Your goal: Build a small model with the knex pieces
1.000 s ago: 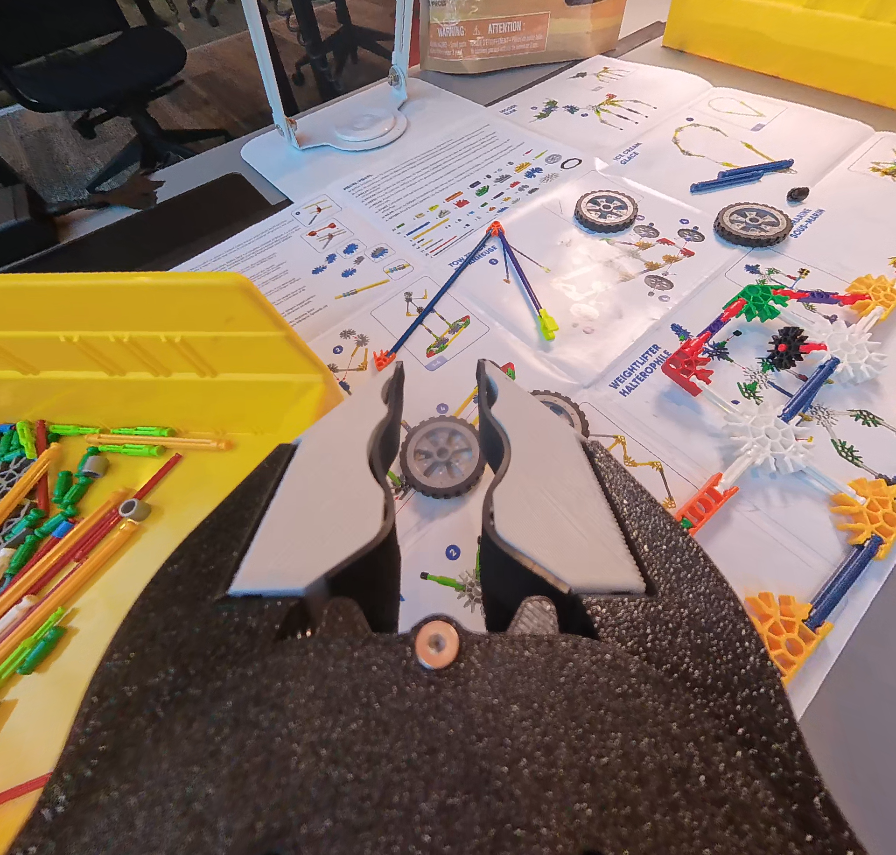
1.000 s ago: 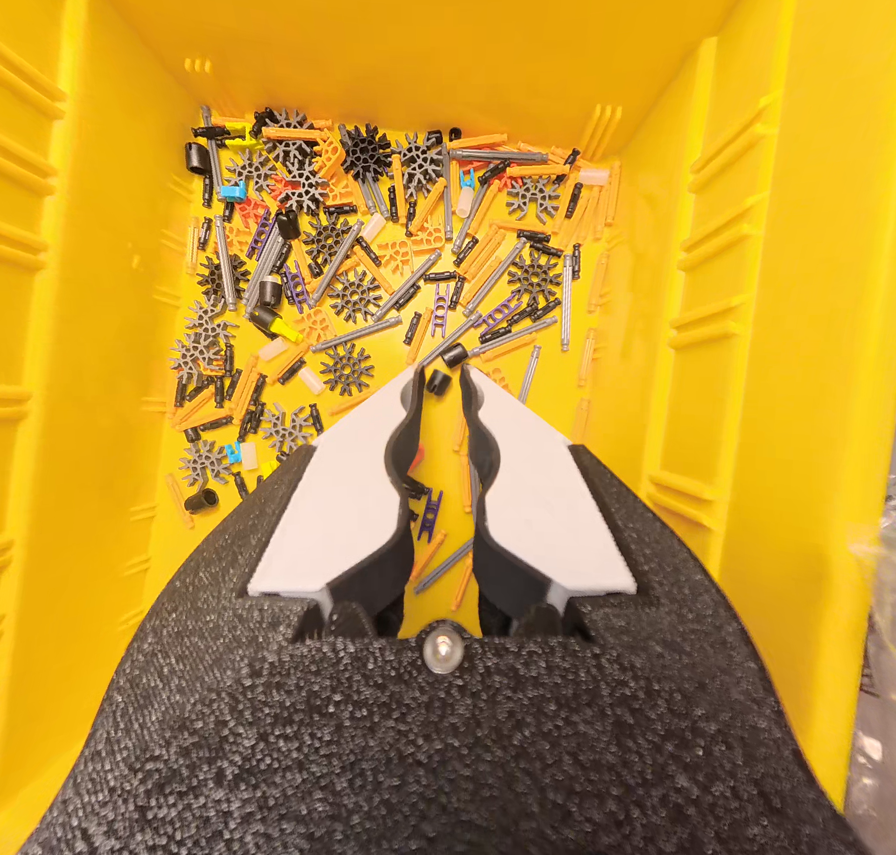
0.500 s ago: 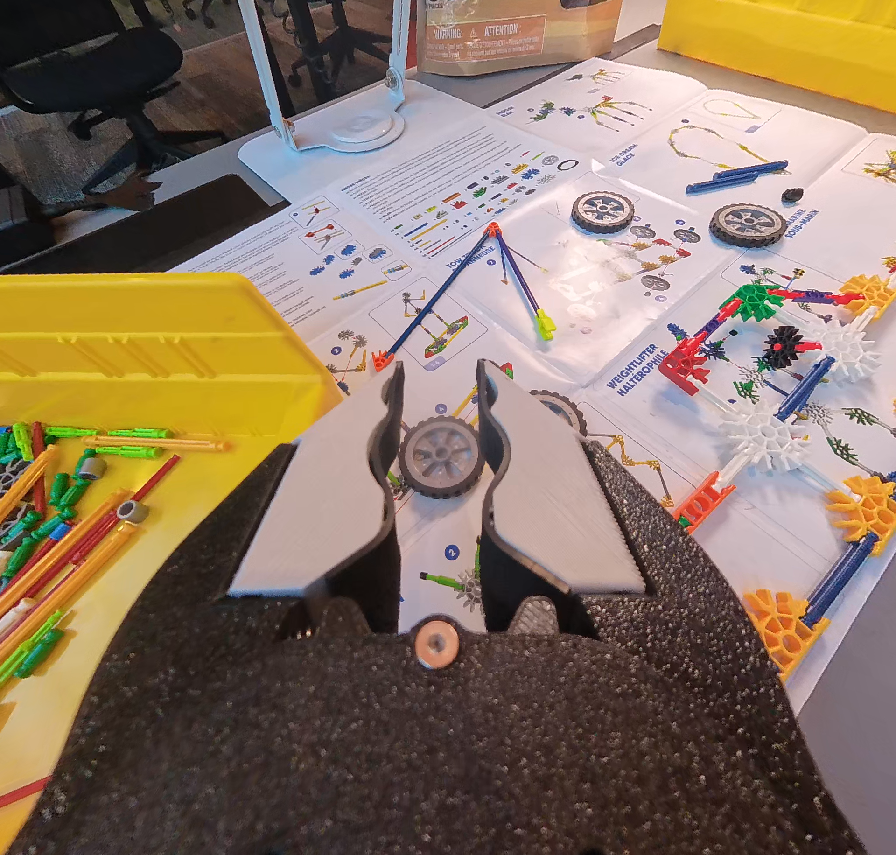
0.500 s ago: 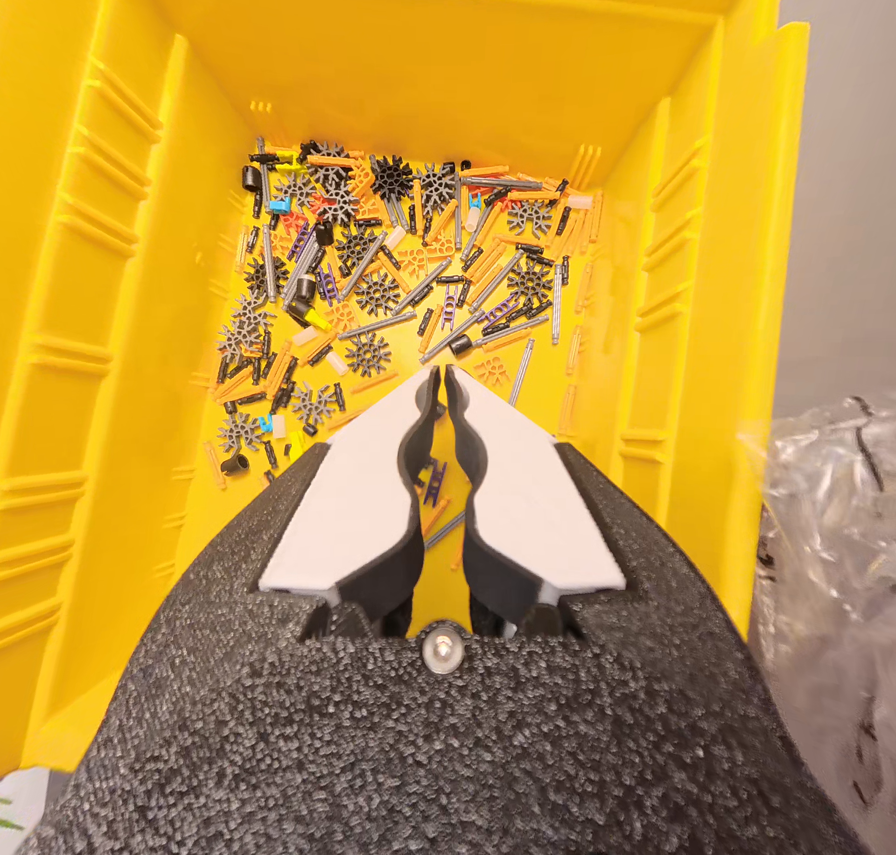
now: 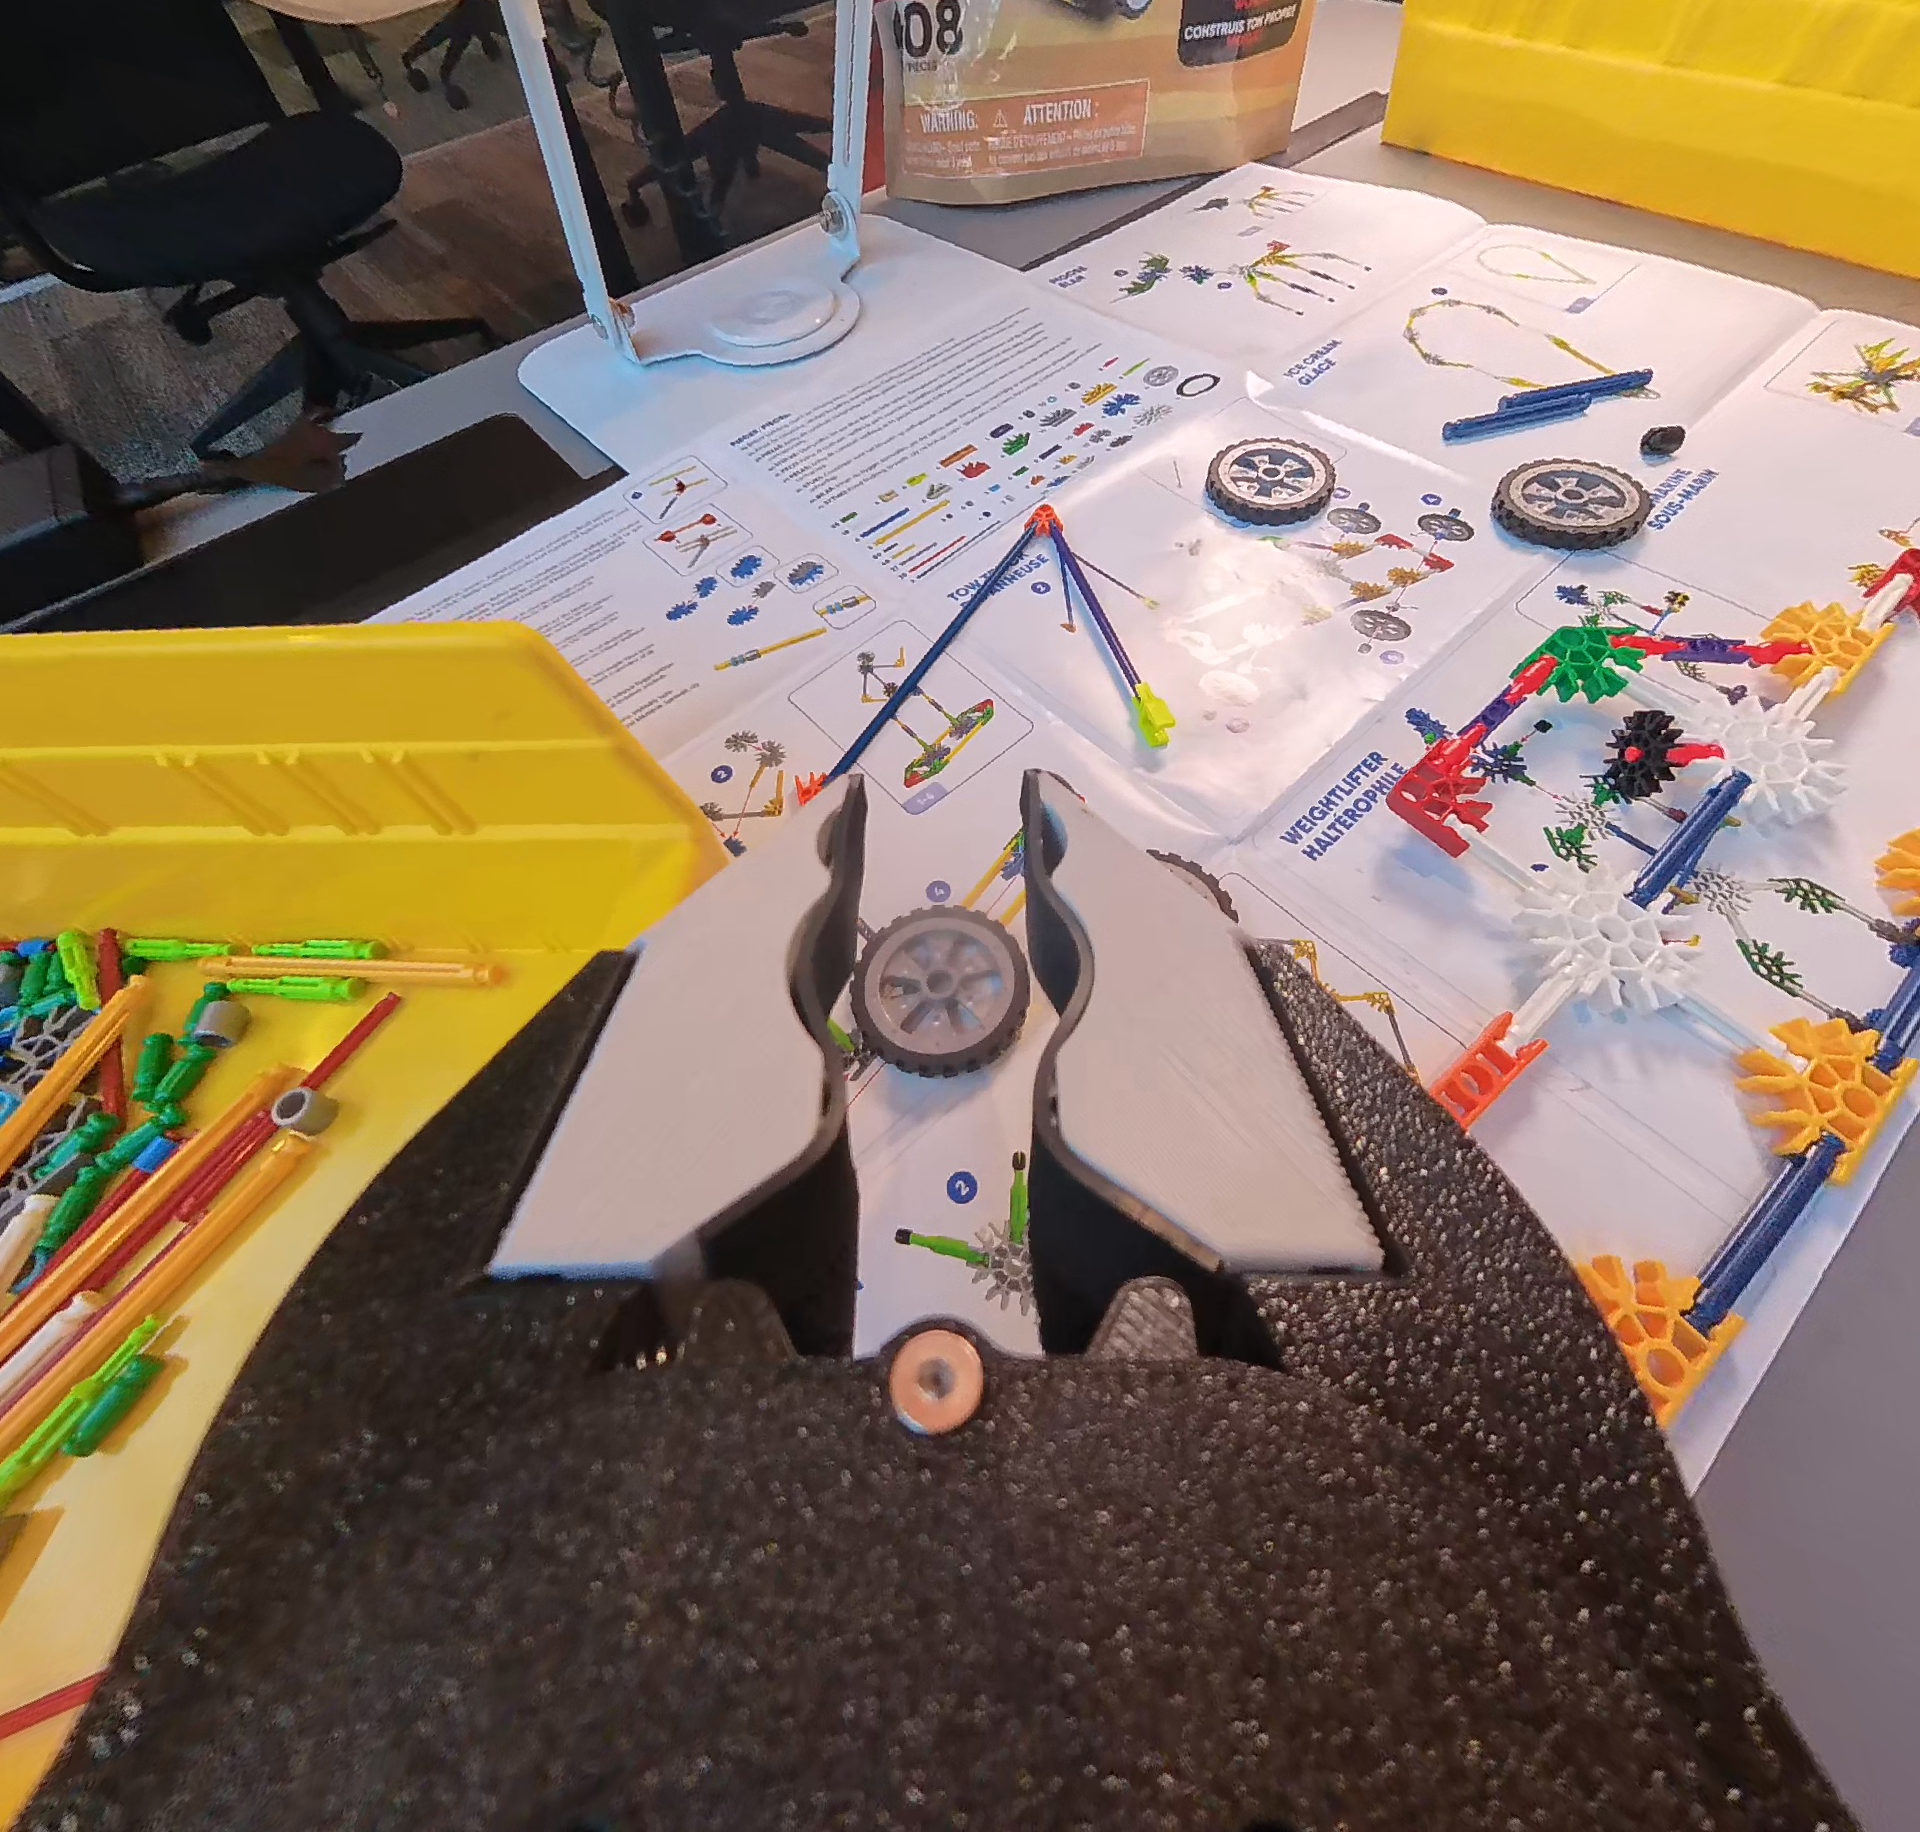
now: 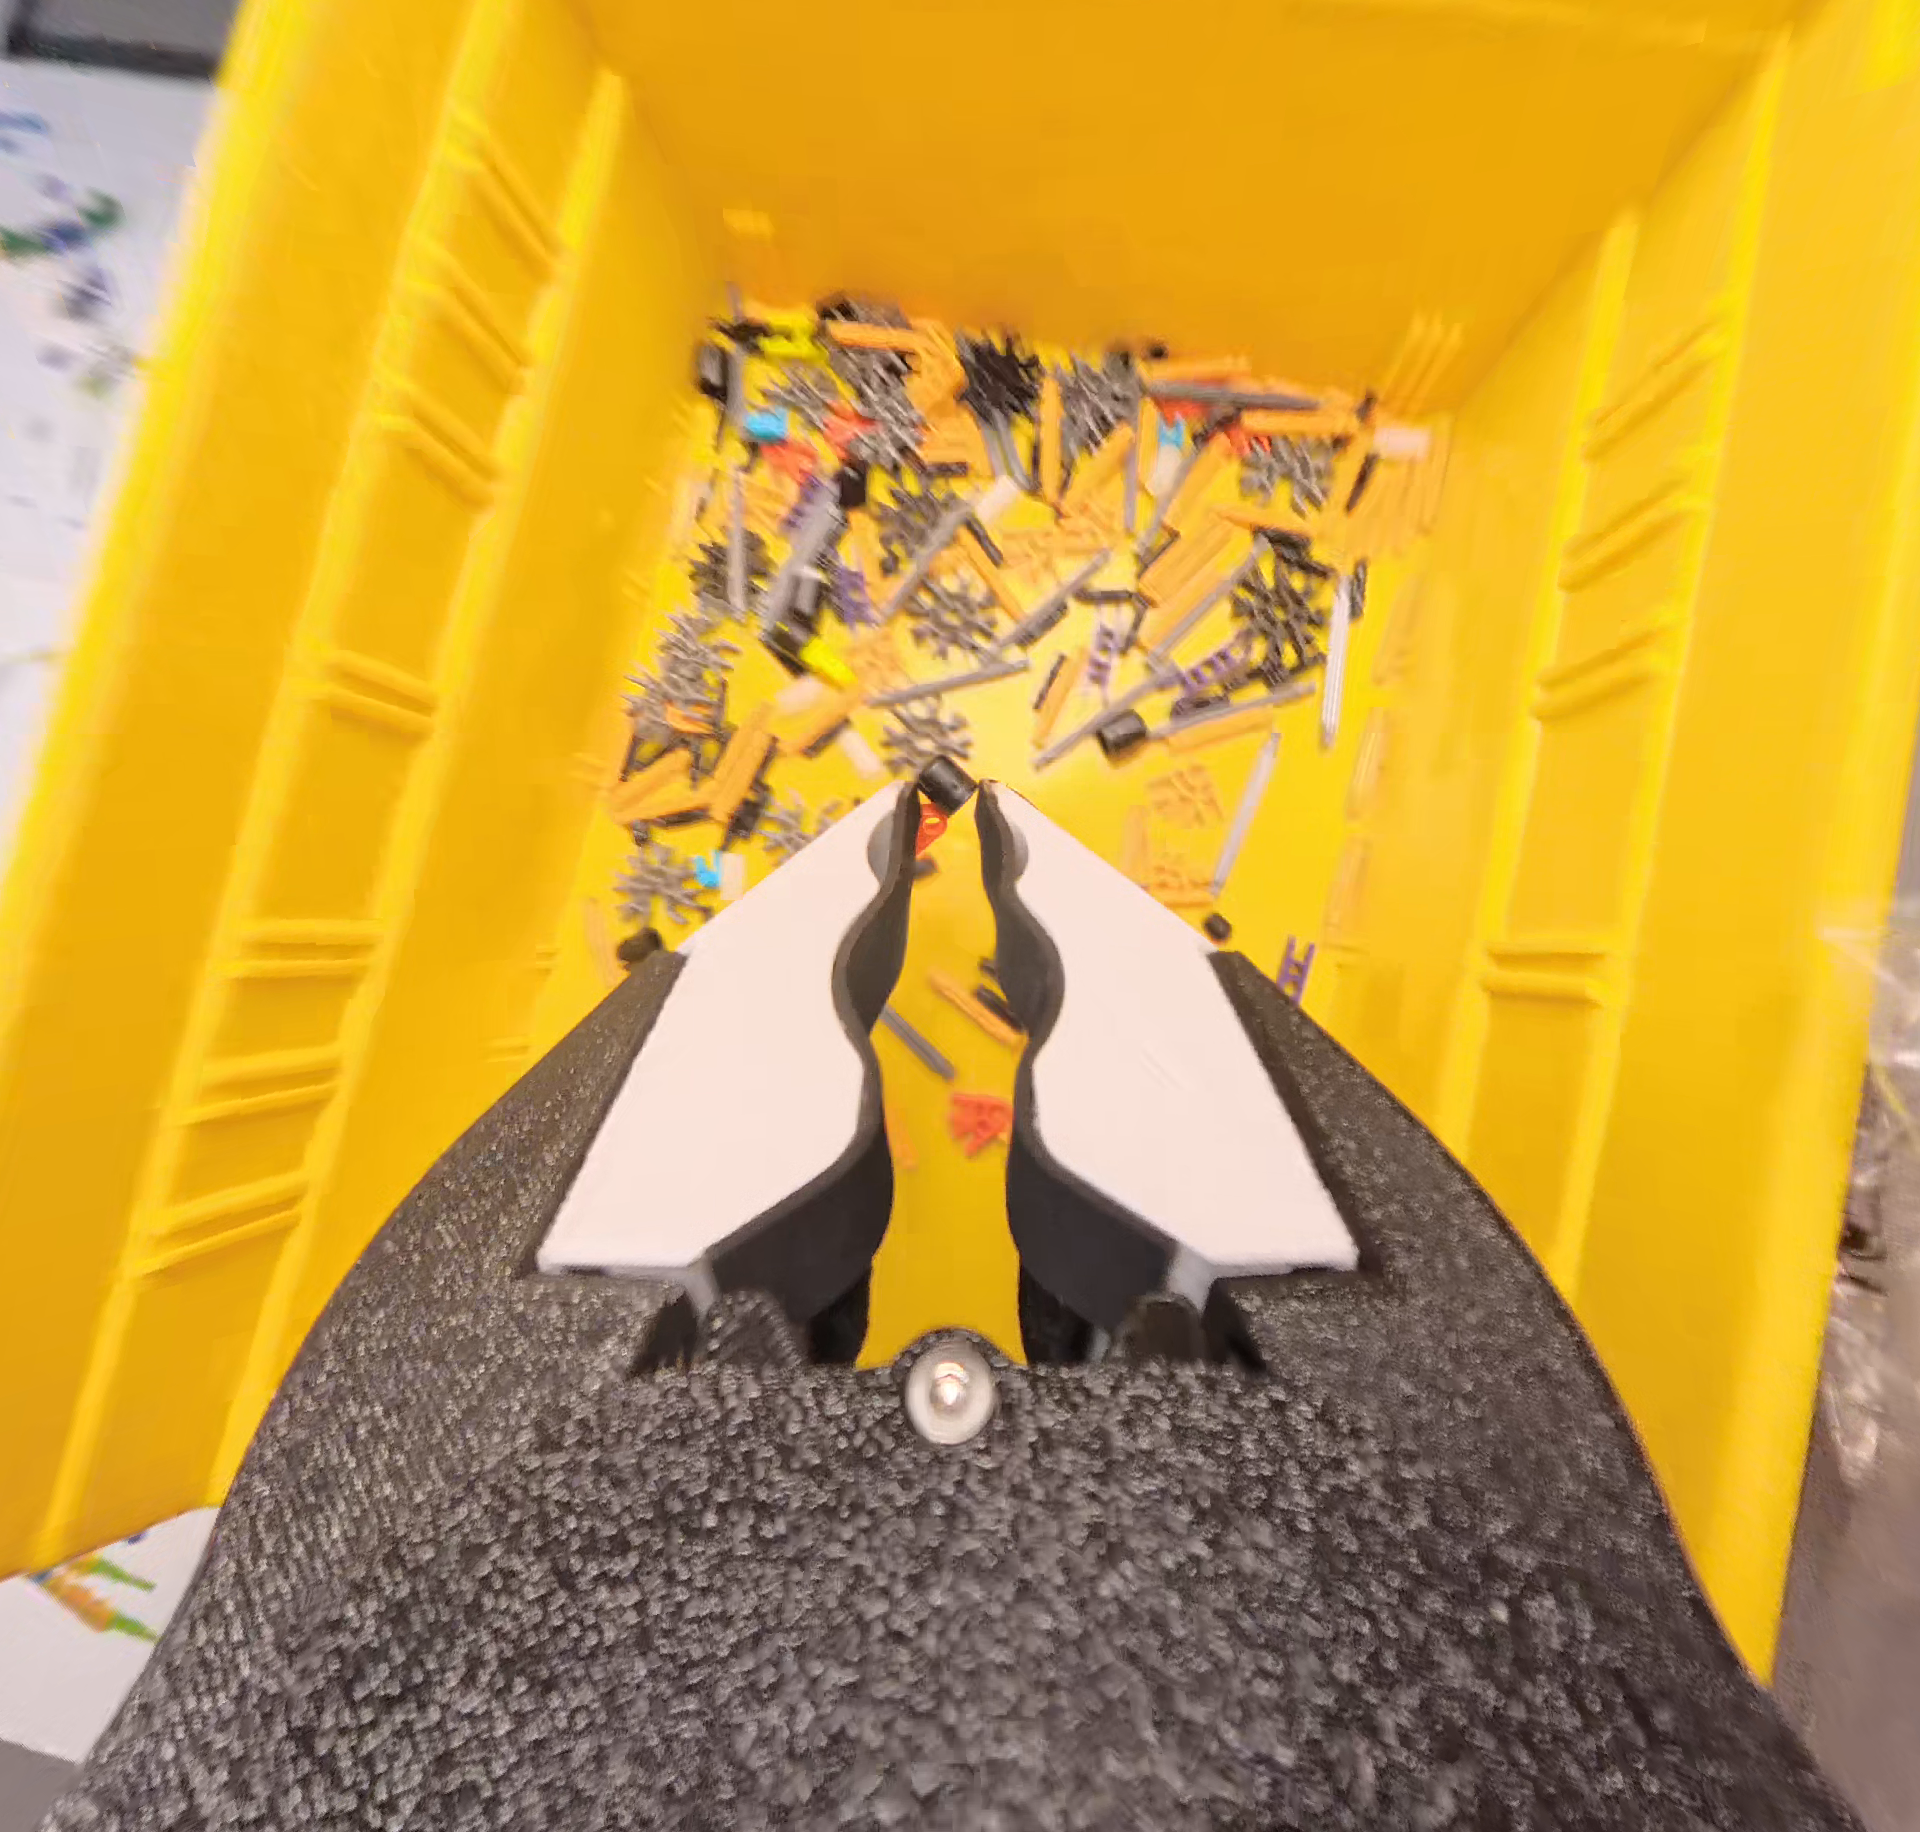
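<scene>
A: What does the left gripper (image 5: 940, 806) have?

B: A small wheel (image 5: 940, 989), grey hub and black tyre. It sits between the two fingers about halfway down their length, in the curved hollows. The jaws are part open, closed just to the wheel's width, and both inner faces touch the tyre. The hub faces up toward the camera, so the axle runs roughly across the line of the fingers, out of the picture.

A: And below it?

B: The instruction sheet (image 5: 935, 411), spread over the table. To the left is a yellow bin (image 5: 312, 743) of rods; to the right a half-built model (image 5: 1662, 847) of white, orange and green connectors joined by blue rods. Two more wheels (image 5: 1270, 481) lie farther up the sheet, well apart from the held one.

A: The right gripper (image 6: 945, 808)?

B: It points down into a deep yellow tub (image 6: 312, 639). The jaws are nearly closed, with a narrow gap at the tips, and a small black cap (image 6: 945, 776) sits right at that gap. The view is blurred, so I cannot tell whether the tips pinch it or it merely lies beyond them on the floor.

A: What else is in there?

B: A heap of loose pieces (image 6: 1018, 556), grey, orange and black, on the tub floor ahead of the tips. A few strays, one red connector (image 6: 979, 1117) among them, show between the fingers.
</scene>
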Available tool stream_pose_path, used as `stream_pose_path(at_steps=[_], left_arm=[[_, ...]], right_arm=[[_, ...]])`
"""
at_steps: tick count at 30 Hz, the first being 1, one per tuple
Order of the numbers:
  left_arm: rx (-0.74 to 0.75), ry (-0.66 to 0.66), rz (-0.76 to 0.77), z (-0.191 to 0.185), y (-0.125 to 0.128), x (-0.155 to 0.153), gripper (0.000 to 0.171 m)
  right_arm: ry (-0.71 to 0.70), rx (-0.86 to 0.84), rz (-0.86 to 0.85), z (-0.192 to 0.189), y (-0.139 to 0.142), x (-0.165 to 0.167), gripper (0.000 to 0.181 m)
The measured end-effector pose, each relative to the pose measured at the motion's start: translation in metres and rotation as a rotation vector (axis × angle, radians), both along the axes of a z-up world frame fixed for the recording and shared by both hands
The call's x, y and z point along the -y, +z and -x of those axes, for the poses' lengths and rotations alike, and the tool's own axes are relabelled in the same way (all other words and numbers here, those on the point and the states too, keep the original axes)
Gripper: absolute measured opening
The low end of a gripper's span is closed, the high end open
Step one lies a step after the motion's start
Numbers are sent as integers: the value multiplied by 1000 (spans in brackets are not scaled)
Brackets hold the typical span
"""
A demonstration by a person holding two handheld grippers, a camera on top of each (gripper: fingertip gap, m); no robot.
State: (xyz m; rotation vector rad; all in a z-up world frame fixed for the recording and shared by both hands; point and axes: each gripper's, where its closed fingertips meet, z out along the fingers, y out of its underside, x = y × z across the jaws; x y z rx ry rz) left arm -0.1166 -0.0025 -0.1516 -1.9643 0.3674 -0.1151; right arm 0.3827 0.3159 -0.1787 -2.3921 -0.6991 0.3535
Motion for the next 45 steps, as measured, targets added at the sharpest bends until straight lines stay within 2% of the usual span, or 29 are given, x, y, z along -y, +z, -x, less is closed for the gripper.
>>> stream_pose_path(at_steps=[3,5,9,13,19,23,27,33,45], left_arm=[[0,-5,7,-2,-2,-1,28],[-4,-11,15,-3,-5,-1,28],[-6,-26,10,-8,-4,1,28],[-3,-34,0,-8,-1,4,28],[12,-39,4,-6,-2,5,28],[5,-49,15,-9,-5,5,28],[6,-48,23,-9,-8,4,28],[4,-52,35,-11,-11,3,28],[6,-54,32,-12,-10,4,28]], right_arm=[[156,-122,-179,59,63,19,9],[281,-96,-279,101,94,40,9],[333,75,-329,139,105,48,9],[266,76,-279,135,93,26,9],[130,74,-250,88,78,7,9],[33,130,-160,40,43,-2,9],[-38,127,-93,10,12,-3,10],[-121,-20,40,-3,-16,0,10],[-128,69,111,-13,-35,-2,11]])
